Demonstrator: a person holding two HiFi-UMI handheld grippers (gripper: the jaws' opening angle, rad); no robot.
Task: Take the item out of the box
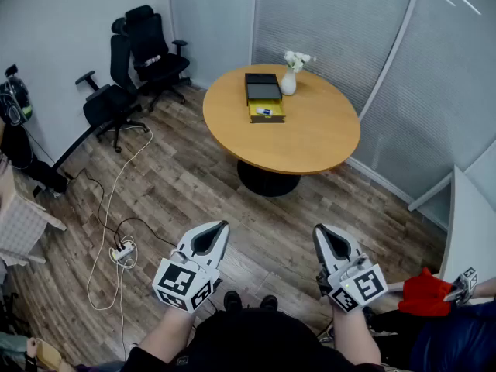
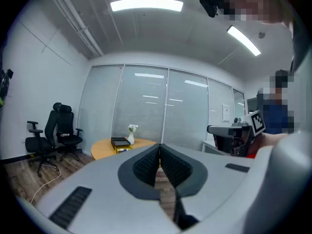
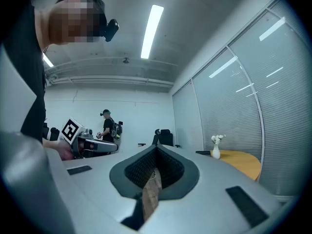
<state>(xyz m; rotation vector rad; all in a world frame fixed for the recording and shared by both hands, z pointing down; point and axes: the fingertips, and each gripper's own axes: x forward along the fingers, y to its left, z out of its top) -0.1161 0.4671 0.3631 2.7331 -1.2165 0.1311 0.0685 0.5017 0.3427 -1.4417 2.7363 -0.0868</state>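
A round wooden desk stands across the room, well apart from both tools. On its far part lies the open box. It shows two shallow halves touching end to end, a black half on the far side and a yellow half on the near side. The black half looks dark inside, and I cannot tell whether anything lies in it. The yellow half holds the item, a small white and blue thing lying flat near the middle; it is too small to identify. Just beside the box, at its far right corner, stands a white vase holding white flowers.

The left tool and the right tool are held low over the wooden floor, in front of the person's body, both pointing toward the desk. The left tool's jaws are pressed together with nothing between them. The right tool's jaws are likewise closed and empty.

Two black office chairs stand by the wall at the left, and a white power strip with its cable lies on the floor. At the right edge a red glove of another person shows.
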